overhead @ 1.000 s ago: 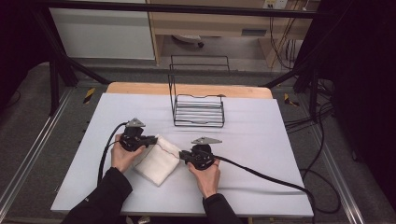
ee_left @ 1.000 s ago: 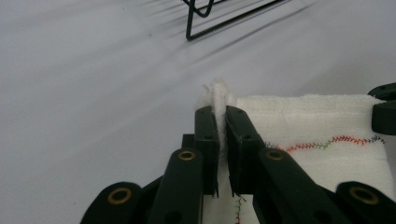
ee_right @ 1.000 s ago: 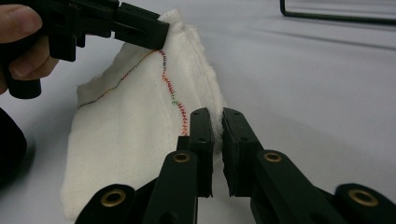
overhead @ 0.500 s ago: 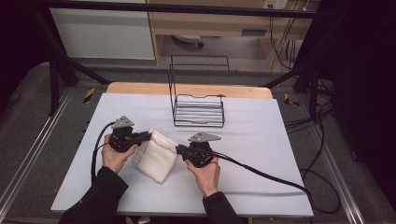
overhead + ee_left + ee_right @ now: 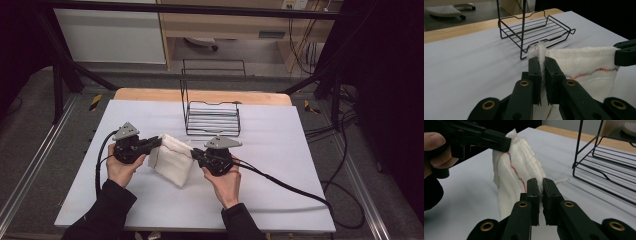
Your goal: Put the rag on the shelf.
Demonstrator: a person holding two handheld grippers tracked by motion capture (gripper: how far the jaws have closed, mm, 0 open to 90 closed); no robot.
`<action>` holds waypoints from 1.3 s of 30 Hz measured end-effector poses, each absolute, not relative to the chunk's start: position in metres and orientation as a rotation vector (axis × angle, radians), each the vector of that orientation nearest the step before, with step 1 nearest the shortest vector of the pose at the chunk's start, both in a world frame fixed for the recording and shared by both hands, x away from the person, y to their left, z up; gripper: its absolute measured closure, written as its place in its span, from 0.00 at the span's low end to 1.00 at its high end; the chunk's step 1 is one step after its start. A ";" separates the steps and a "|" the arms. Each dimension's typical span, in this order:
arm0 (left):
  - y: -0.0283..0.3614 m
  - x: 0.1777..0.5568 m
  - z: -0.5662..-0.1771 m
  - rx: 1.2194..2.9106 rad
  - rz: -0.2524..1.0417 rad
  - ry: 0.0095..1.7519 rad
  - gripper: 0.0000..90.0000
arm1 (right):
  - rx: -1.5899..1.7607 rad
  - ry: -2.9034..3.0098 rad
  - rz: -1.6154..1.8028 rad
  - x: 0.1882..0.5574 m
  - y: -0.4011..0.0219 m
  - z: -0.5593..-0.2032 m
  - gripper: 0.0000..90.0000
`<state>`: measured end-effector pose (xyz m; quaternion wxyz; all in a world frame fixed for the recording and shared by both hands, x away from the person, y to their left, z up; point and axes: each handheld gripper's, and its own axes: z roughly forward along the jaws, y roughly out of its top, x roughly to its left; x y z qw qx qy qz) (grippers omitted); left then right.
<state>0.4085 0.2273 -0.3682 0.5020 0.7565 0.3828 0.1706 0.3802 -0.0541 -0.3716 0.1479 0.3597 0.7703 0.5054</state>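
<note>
The big white desk point(image 5: 300, 200) has a black wire rack point(image 5: 212, 118) at its far side. A white cloth point(image 5: 172, 159) hangs in the air near the rack. The left gripper point(image 5: 156, 143) pinches one top corner tight. The right gripper point(image 5: 196, 155) pinches the other.

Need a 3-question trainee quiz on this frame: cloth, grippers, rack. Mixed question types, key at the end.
1. True or false: the white cloth lies flat on the table.
2. What pinches the cloth's top corners? A) left gripper alone B) right gripper alone C) both grippers
3. What stands beyond the cloth, on the table's far side?

Key
1. False: it hangs between the two grippers, its lower edge near the table.
2. C: each gripper's jaws are shut on a corner.
3. A black wire rack, with nothing in it.
</note>
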 end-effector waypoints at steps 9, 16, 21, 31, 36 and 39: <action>0.227 0.402 -0.358 1.782 0.432 0.910 0.93 | 0.956 2.219 1.429 0.379 -0.057 -0.352 0.94; 0.227 0.397 -0.350 1.748 0.445 0.897 0.93 | 0.916 2.216 1.430 0.380 -0.059 -0.340 0.94; 0.224 0.394 -0.346 1.723 0.467 0.884 0.93 | 0.885 2.203 1.427 0.378 -0.063 -0.332 0.95; 0.218 0.386 -0.336 1.674 0.521 0.849 0.93 | 0.840 2.161 1.464 0.375 -0.071 -0.321 0.95; 0.214 0.385 -0.330 1.651 0.549 0.834 0.93 | 0.823 2.127 1.486 0.373 -0.074 -0.316 0.95; 0.211 0.384 -0.326 1.635 0.564 0.824 0.93 | 0.805 2.100 1.506 0.372 -0.078 -0.312 0.95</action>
